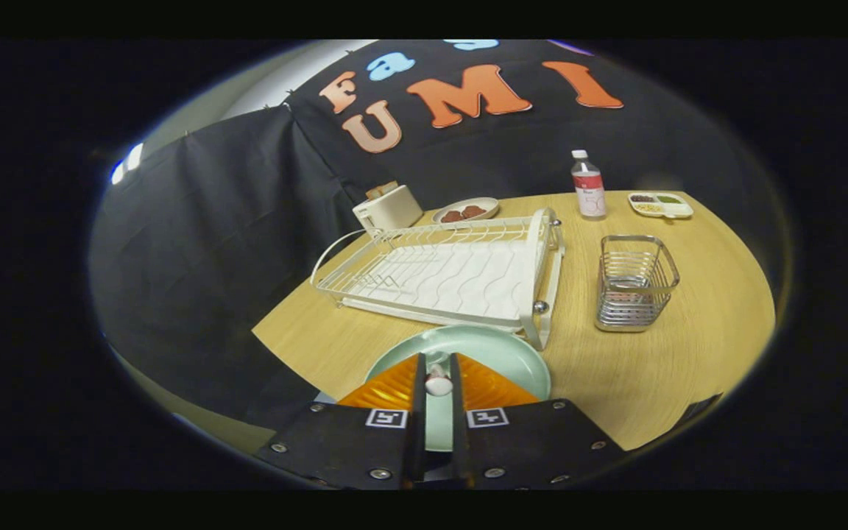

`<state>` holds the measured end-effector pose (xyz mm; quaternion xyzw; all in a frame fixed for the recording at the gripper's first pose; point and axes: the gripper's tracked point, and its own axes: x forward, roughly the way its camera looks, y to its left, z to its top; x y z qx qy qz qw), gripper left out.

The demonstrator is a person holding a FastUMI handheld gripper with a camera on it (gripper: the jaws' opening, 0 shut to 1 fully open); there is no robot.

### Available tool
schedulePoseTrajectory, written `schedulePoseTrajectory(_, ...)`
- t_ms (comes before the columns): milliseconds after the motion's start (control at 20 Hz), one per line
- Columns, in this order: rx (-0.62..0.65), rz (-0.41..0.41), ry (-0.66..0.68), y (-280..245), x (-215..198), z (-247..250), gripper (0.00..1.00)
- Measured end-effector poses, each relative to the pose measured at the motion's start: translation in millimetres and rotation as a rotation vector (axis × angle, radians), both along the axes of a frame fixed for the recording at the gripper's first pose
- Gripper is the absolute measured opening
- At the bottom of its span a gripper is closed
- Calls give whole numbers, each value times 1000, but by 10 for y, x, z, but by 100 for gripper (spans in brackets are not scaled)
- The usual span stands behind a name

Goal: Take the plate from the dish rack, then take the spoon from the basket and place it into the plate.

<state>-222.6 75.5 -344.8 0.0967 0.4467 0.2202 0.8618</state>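
Note:
A pale green plate (516,357) lies flat on the wooden table (682,368), just in front of the white dish rack (453,276), whose slots stand bare. My gripper (439,358) hovers over the plate's near half. Its orange fingers (389,386) are drawn close together on a small white and reddish piece, the spoon (438,383), seen end-on between them. The rest of the spoon is hidden by the fingers. The metal wire basket (634,283) stands to the right of the rack, beyond the fingers, with nothing sticking out of it.
Behind the rack sit a cream toaster (389,208) and a dish of brown food (466,210). A water bottle (588,185) and a white divided snack tray (659,205) stand at the far right. The table's edge runs close by on the left of the plate.

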Motion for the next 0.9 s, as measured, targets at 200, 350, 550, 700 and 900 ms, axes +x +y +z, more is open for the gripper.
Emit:
schedulePoseTrajectory(200,-15,-54,66,-153,-112,-133,19)
schedulePoseTrajectory(350,-26,-104,98,-256,-106,-197,25)
schedulePoseTrajectory(550,-33,-186,78,-473,46,-31,45)
schedulePoseTrajectory(700,-59,-233,-11,-603,290,248,55)
schedulePoseTrajectory(900,-88,-270,-142,-768,662,749,69)
